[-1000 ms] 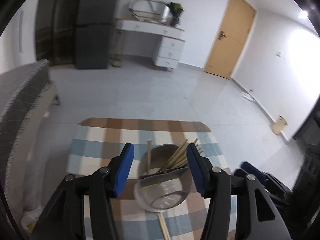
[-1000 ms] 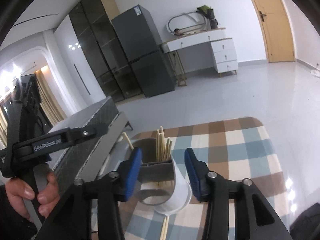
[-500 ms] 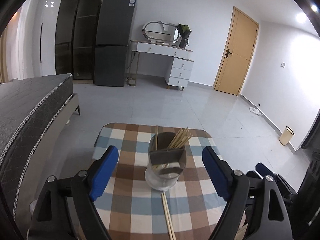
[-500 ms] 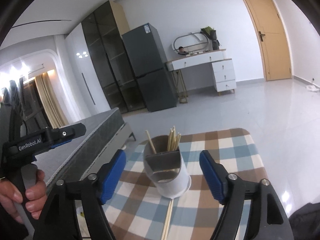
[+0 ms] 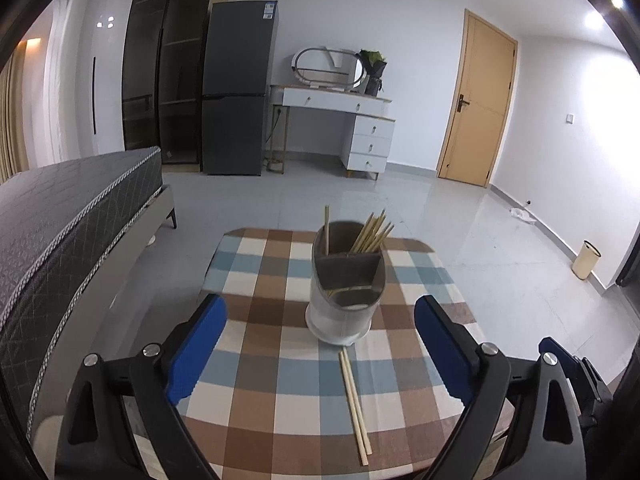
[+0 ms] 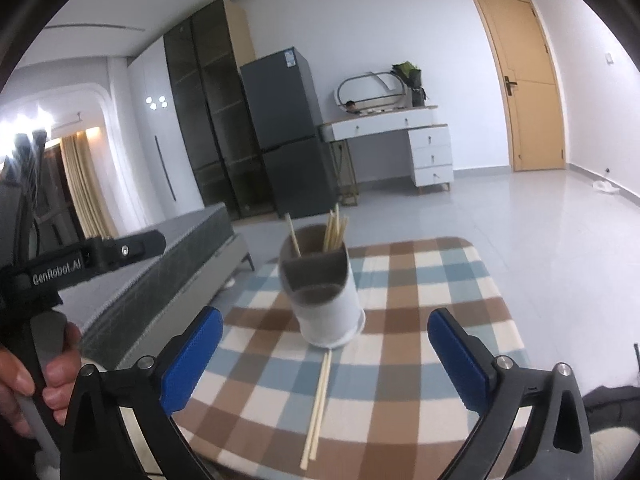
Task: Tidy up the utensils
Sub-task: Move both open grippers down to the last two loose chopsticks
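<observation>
Matt woven checked cloth; pale wooden chopsticks; smooth holder, perhaps plastic; glossy tiled floor.

Our left gripper and right gripper are both opening, jaws wide. Nothing sits between either pair.

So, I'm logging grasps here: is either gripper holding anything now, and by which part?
Nothing is held. The left gripper and right gripper are both opening, empty, short of the utensil holder; two chopsticks lie loose on the table.

Both wrist cameras look forward and slightly down from near the table's front edge (left view more head-on), sharing the utensil holder.
</observation>
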### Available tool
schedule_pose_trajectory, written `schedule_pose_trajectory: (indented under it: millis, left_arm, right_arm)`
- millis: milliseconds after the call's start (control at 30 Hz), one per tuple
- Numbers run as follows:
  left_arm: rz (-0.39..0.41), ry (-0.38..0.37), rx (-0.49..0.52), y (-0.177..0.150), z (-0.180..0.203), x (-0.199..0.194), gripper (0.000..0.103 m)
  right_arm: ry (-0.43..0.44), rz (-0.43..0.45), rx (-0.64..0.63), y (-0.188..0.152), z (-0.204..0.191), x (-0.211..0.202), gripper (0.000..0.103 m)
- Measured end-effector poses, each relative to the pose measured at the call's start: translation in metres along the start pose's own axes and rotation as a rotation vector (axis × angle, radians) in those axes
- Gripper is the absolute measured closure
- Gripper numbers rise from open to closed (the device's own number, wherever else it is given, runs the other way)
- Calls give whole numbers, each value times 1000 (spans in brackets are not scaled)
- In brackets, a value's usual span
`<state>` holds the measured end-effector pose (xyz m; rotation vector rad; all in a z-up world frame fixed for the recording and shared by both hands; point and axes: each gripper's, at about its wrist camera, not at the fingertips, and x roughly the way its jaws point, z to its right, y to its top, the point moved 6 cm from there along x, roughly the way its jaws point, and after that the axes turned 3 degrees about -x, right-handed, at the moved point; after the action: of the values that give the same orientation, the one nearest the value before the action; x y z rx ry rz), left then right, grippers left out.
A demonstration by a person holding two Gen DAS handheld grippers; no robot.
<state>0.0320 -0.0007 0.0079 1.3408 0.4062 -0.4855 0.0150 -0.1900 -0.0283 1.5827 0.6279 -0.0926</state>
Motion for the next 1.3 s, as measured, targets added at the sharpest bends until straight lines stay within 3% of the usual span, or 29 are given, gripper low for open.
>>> schedule_pose_trajectory:
  millis: [300, 533, 767, 1000, 1133, 1300]
  left_arm:
    - [-69, 51, 1, -36, -11, 44, 11]
    - [-102, 97, -2, -56, -28, 74, 11]
    - [-165, 130, -63, -61, -43, 99, 11]
    - [-290, 122, -132, -69, -52, 126, 11]
    - [-366, 142, -192, -77, -63, 141, 11]
    - [-397, 164, -269, -76, -77, 146, 11]
  right_arm:
    - [-82, -144, 47, -37, 18, 31, 0]
    - [-46, -205, 38, -51, 17, 55, 0]
    - [-63, -347, 34, -71, 17, 91, 0]
    - [-73, -441, -19, -80, 16, 129, 1]
    - [-77, -510, -50, -89, 14, 157, 10]
    - [-47, -642, -64, -114, 10, 191, 37]
